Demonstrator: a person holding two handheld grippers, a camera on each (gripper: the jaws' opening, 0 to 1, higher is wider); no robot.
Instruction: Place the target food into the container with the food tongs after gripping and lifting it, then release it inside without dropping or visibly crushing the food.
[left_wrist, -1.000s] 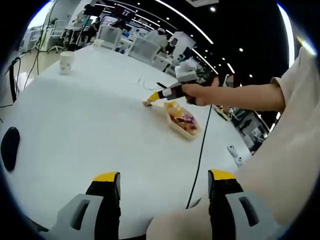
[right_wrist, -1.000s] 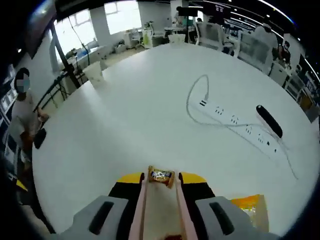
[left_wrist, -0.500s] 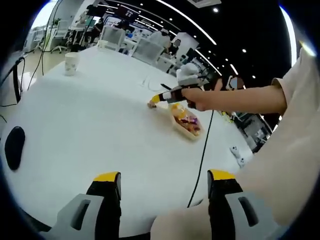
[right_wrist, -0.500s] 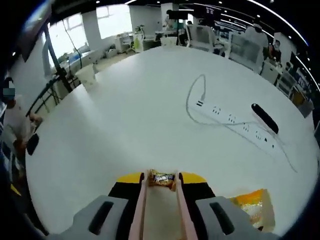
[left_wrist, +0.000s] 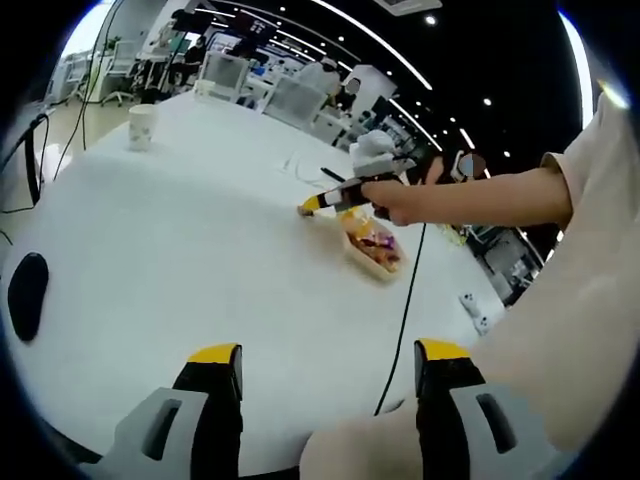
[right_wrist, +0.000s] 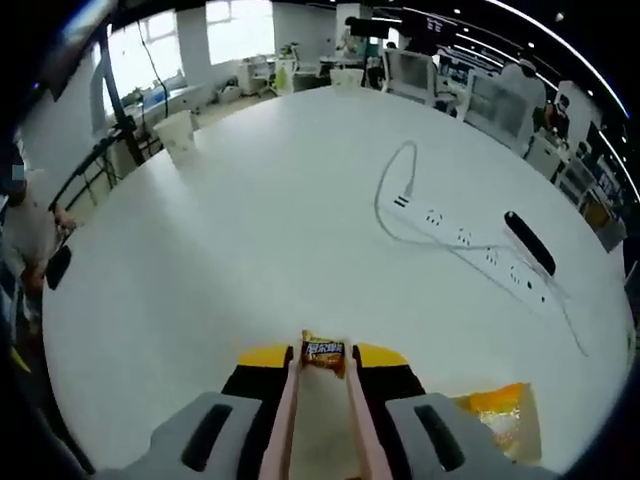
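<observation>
Lifting the snack (right_wrist: 323, 353) higher now in the tongs (right_wrist: 318, 420); our right gripper (right_wrist: 320, 372) clenches them; container (right_wrist: 502, 420) beside; left gripper (left_wrist: 327, 372) released.

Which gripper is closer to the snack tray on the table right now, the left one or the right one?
Right. The right gripper, holding tongs with a wrapped snack, hangs right beside the tray. The left gripper sits well back across the white table, open.
</observation>
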